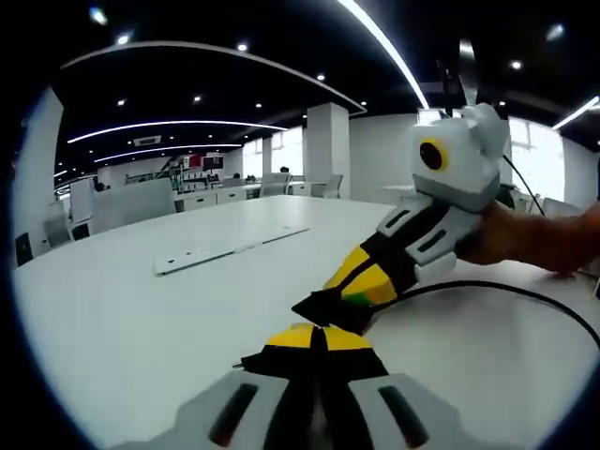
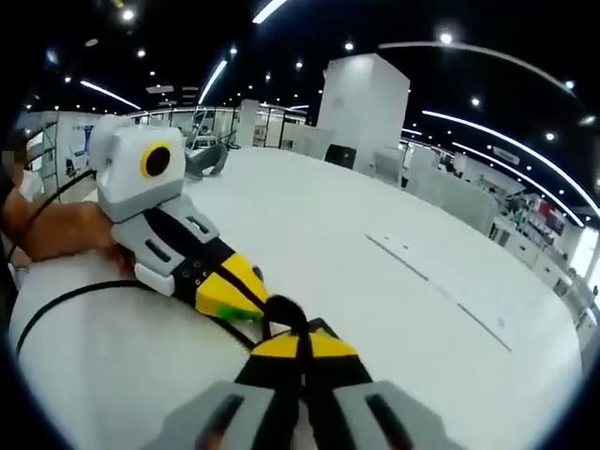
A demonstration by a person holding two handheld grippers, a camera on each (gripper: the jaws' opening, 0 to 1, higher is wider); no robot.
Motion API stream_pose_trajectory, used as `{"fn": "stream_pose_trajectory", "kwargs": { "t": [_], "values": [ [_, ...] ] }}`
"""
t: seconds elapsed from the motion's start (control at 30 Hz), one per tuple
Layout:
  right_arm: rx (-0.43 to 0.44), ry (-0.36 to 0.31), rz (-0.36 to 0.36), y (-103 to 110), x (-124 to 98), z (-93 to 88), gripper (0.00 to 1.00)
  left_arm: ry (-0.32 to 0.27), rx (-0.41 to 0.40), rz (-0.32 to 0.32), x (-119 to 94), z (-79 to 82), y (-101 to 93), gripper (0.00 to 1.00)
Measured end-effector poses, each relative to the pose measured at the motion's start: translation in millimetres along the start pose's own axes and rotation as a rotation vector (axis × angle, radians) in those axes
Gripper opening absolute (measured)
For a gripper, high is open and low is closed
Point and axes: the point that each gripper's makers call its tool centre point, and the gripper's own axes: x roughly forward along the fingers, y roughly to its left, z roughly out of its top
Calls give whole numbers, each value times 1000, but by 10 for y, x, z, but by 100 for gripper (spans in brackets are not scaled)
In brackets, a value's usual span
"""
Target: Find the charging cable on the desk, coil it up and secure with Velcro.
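Note:
The black charging cable [image 1: 487, 289] lies on the white desk [image 1: 122, 328] and curves off to the right. My left gripper [image 1: 314, 339] is low over the desk with its yellow jaws shut on the cable; a thin metal end [image 1: 238, 365] sticks out at its left. My right gripper [image 1: 330, 309] comes in from the right, tip to tip with the left, and is shut on the same cable. In the right gripper view, a small black loop of cable [image 2: 281, 312] rises at my right gripper [image 2: 300, 345], the left gripper [image 2: 246, 302] meets it, and the cable [image 2: 66, 302] trails left.
A person's hand [image 1: 539, 239] holds the right gripper, and a hand [image 2: 61, 234] holds the left one. A long white strip [image 1: 230, 251] lies further out on the desk. A seam [image 2: 441, 292] crosses the desk top. Office desks, chairs and a white pillar [image 2: 366, 103] stand beyond.

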Motion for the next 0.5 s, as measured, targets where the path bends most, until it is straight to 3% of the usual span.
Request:
{"fn": "stream_pose_trajectory", "kwargs": {
  "t": [0.5],
  "values": [
    [107,77,89,15,30,-66,2,0,2,2,8,-1,0,2]
  ]
}}
